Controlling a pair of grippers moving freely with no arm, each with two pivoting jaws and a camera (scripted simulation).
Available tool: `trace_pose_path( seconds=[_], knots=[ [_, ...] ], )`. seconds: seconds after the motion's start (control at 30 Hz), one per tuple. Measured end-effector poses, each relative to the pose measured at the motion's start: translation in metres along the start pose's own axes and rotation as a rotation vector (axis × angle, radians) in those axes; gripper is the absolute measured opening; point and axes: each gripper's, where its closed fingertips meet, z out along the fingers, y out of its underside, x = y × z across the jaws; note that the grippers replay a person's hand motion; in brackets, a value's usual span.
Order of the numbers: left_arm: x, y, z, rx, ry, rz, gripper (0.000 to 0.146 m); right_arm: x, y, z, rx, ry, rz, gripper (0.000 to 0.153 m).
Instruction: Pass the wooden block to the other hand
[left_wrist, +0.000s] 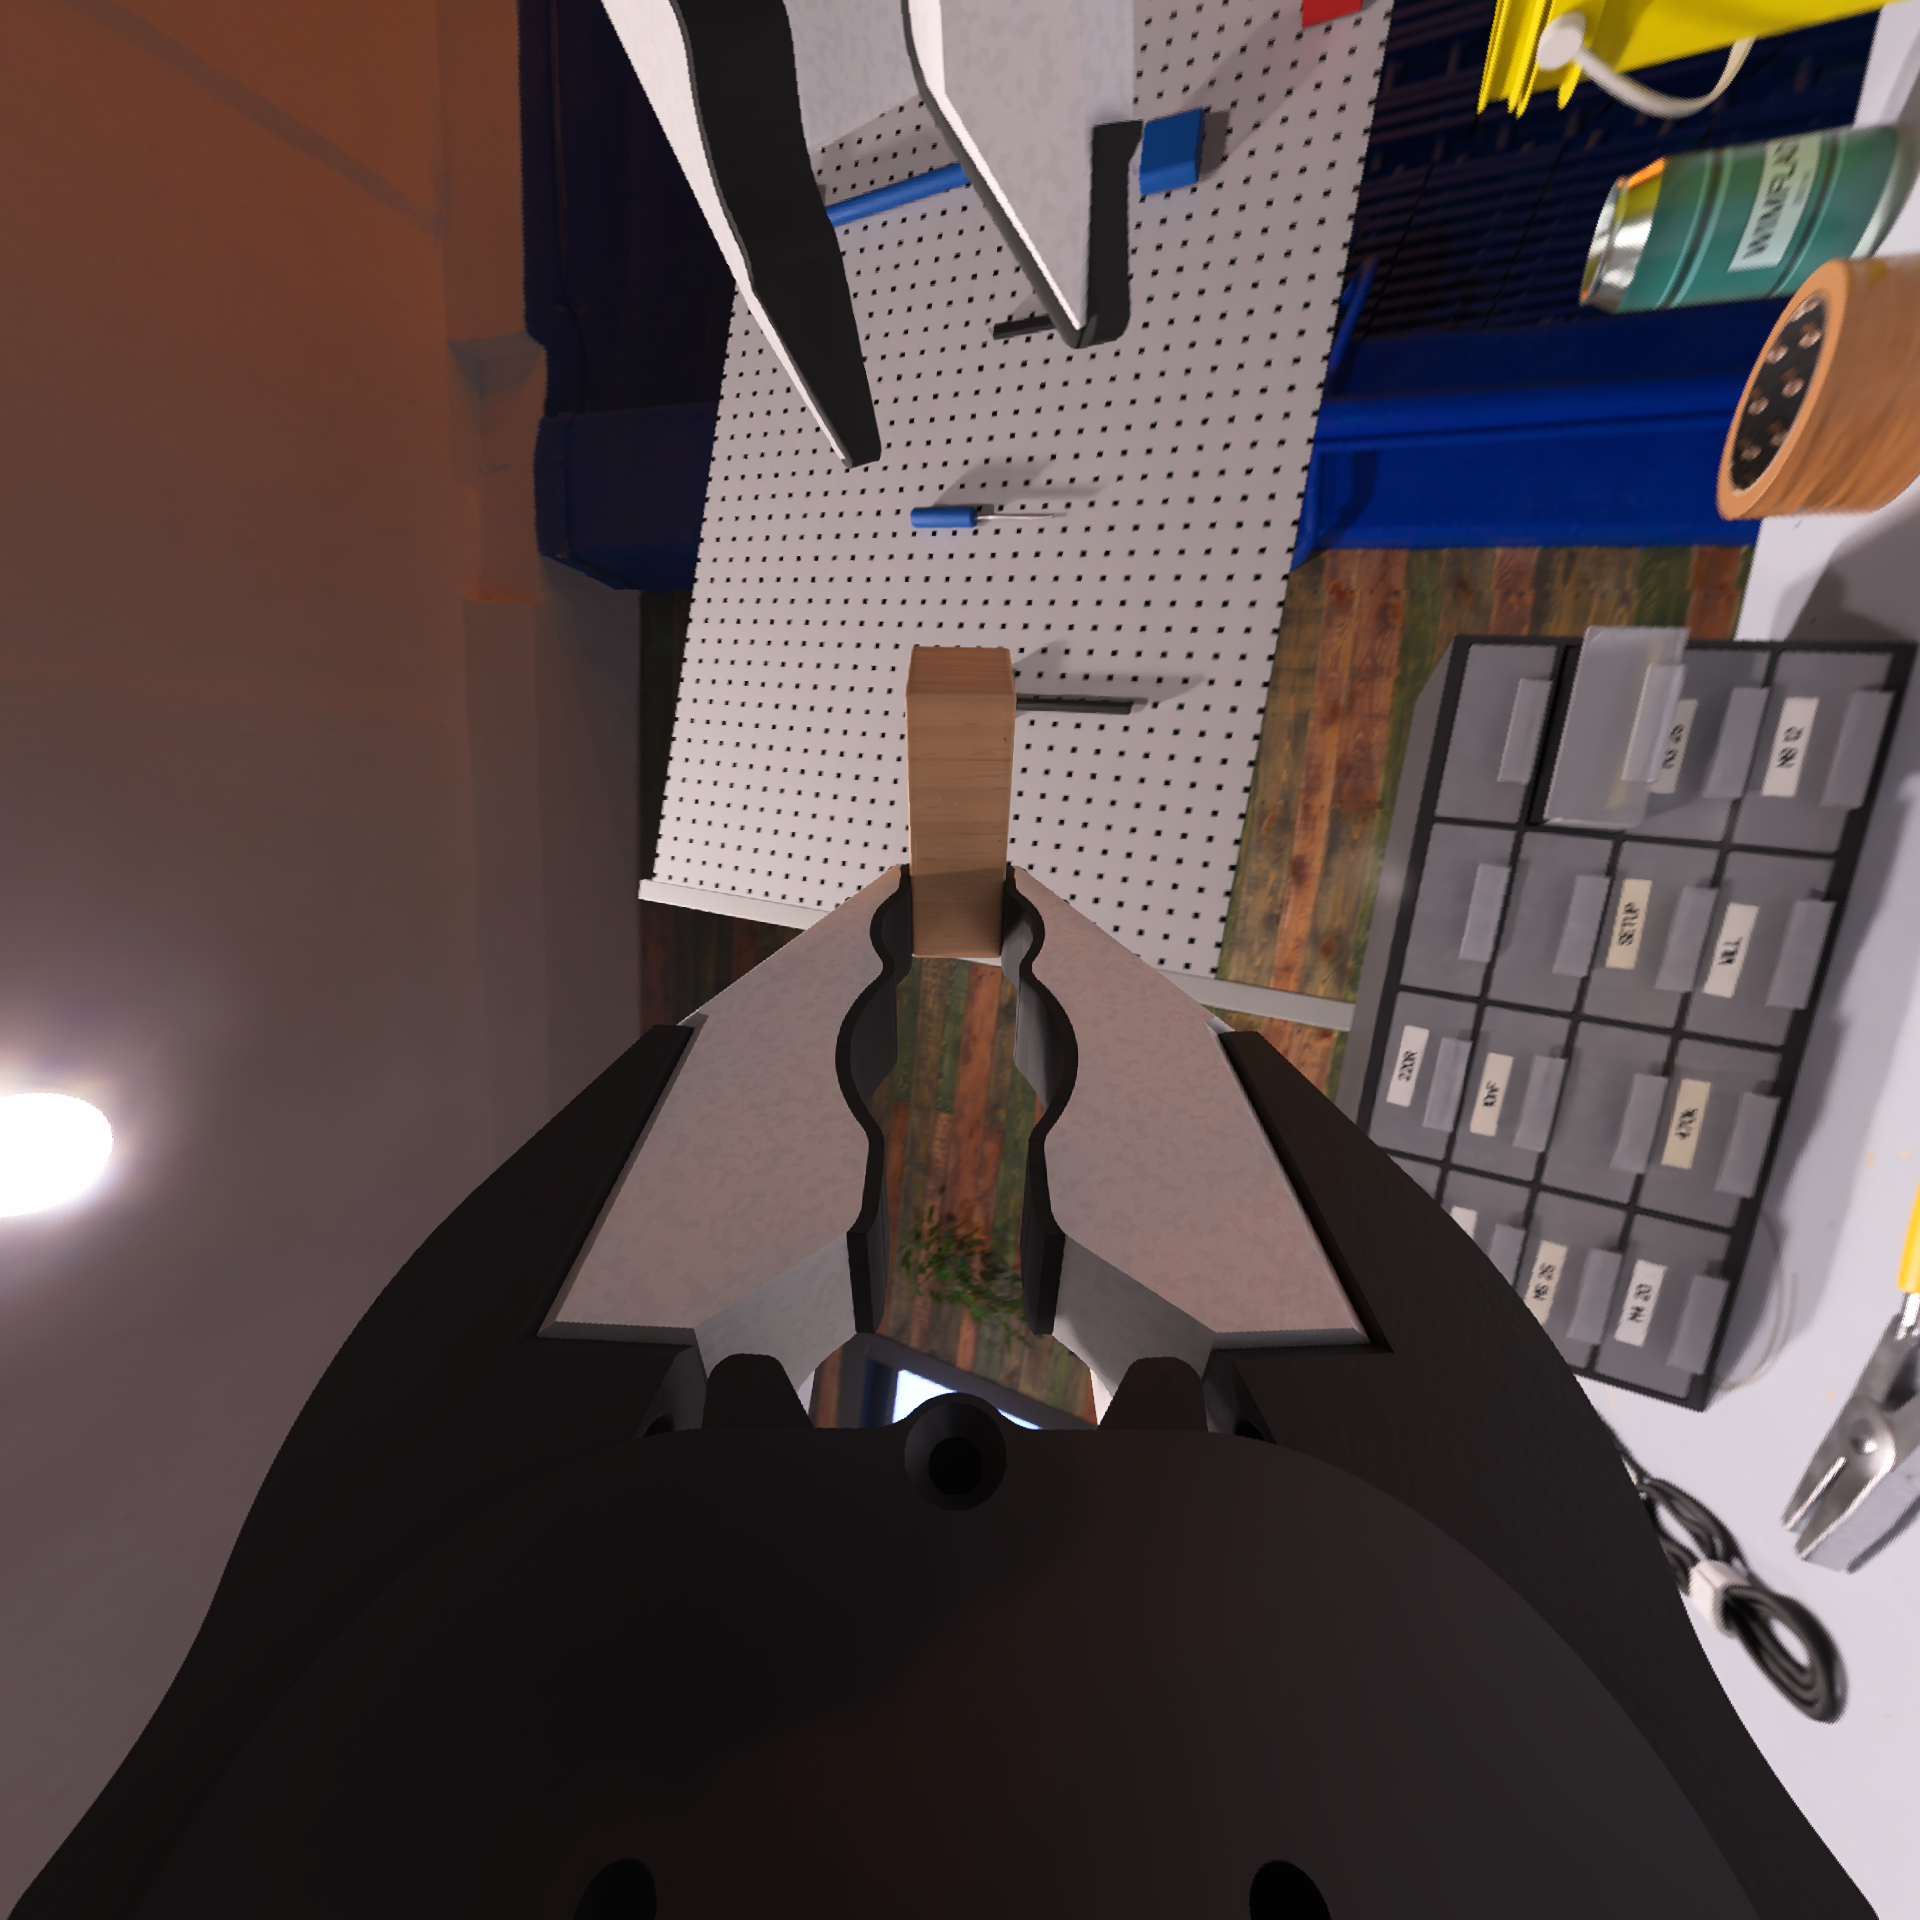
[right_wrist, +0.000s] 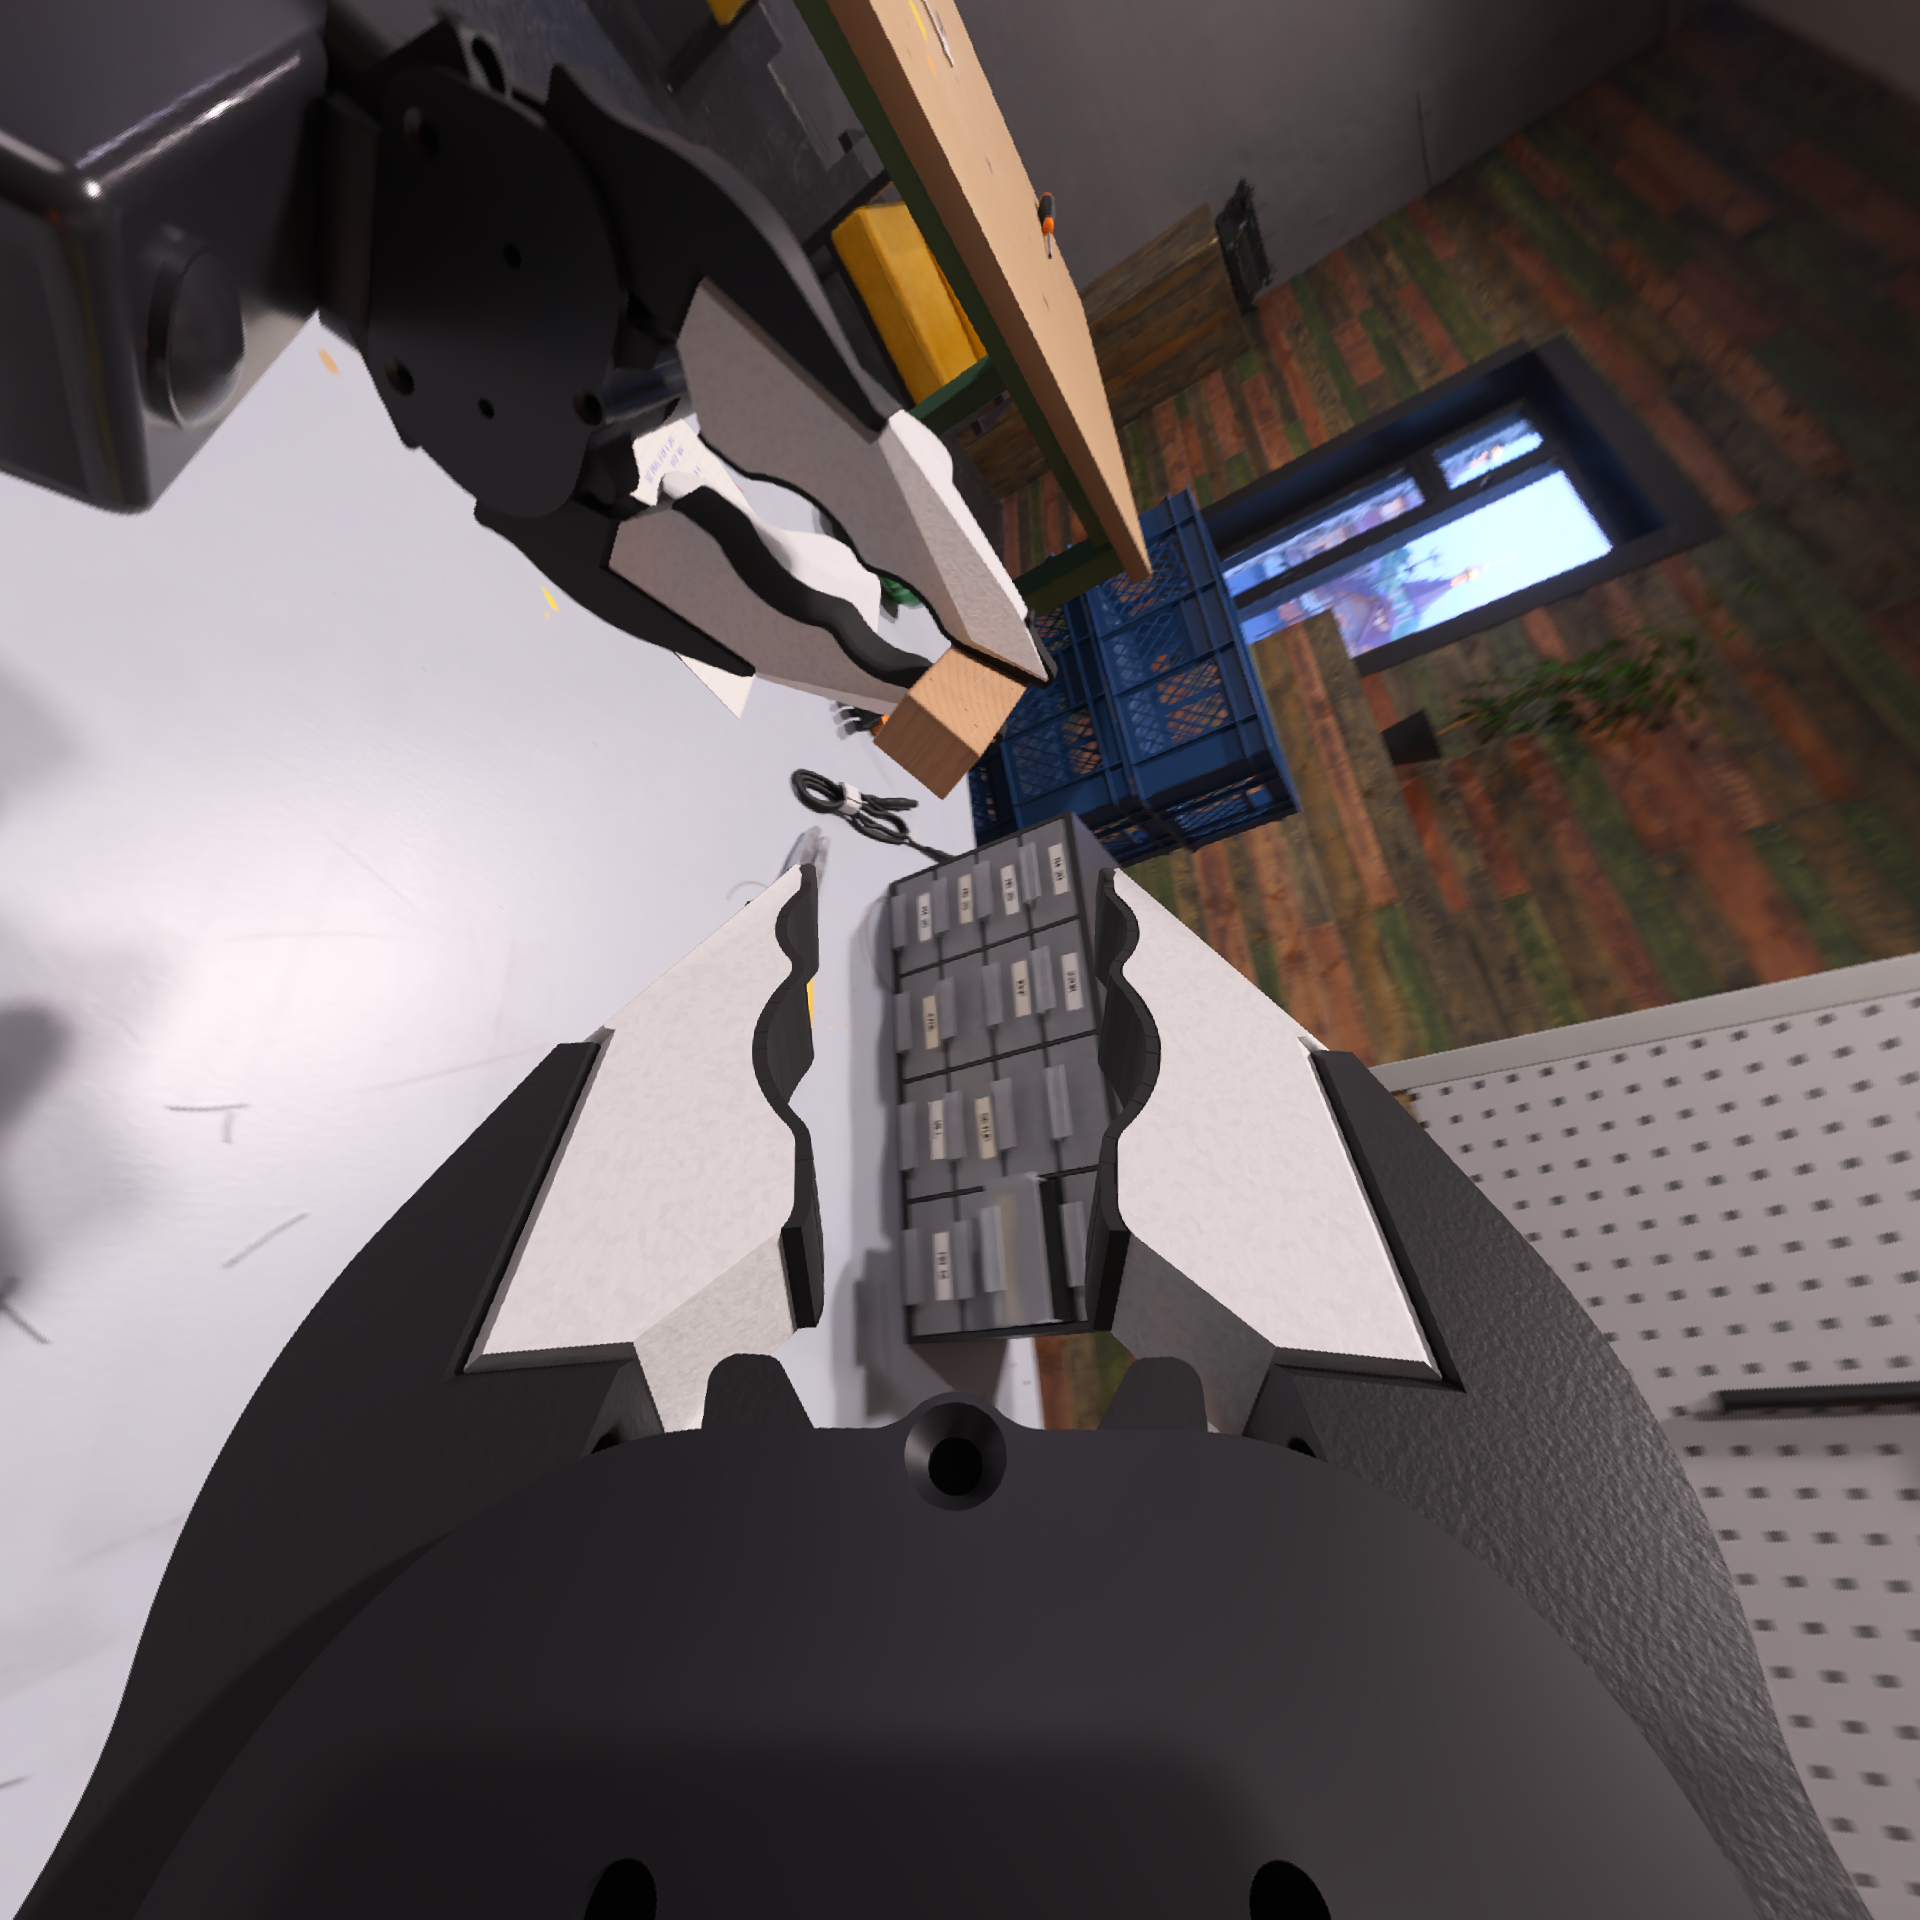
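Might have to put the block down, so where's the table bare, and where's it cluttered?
Bare: the wide white table stretch left of the drawer organizer. Crowded: near the organizer, with pliers, coiled cable, tape roll and can. The left gripper holds the block.

Small pale labels sit on the grey drawer organiser's (left_wrist: 1621, 997) fronts, another on the green metal can (left_wrist: 1756, 223).

Left tongs (left_wrist: 958, 914) clamped, right tongs (right_wrist: 961, 894) spread wide, well apart.
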Motion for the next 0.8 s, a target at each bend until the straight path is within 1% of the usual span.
trace_pose_path(
  seconds=[0.1, 0.23, 0.33, 0.43, 0.5, 0.57, 0.63, 0.73, 0.8],
  knots=[
    [-0.004, 0.001, -0.001, -0.012, -0.029, 0.062, 0.015, -0.002, -0.002, 0.002, 0.007, 0.036, -0.092, 0.054],
    [-0.006, 0.000, -0.002, -0.030, -0.037, 0.111, 0.015, 0.001, -0.001, 0.000, 0.018, 0.043, -0.086, 0.053],
    [-0.001, -0.002, 0.000, -0.029, 0.002, 0.077, 0.015, 0.000, -0.003, 0.001, 0.050, 0.034, -0.062, 0.053],
    [0.018, -0.010, 0.003, -0.002, 0.152, -0.066, 0.015, -0.007, -0.001, 0.013, 0.049, 0.017, -0.080, 0.056],
    [0.034, -0.013, 0.004, -0.014, 0.280, -0.163, 0.015, -0.012, 0.009, 0.023, -0.007, 0.011, -0.116, 0.058],
    [0.052, -0.016, 0.003, -0.023, 0.414, -0.237, 0.015, -0.017, 0.020, 0.031, -0.058, -0.017, -0.125, 0.056],
    [0.066, -0.017, 0.001, -0.035, 0.504, -0.290, 0.015, -0.022, 0.029, 0.037, -0.097, -0.039, -0.147, 0.051],
    [0.082, -0.017, 0.000, -0.075, 0.594, -0.336, 0.015, -0.031, 0.041, 0.046, -0.136, -0.075, -0.182, 0.039],
    [0.088, -0.017, -0.001, -0.092, 0.629, -0.344, 0.015, -0.036, 0.049, 0.053, -0.164, -0.094, -0.192, 0.033]
  ],
)
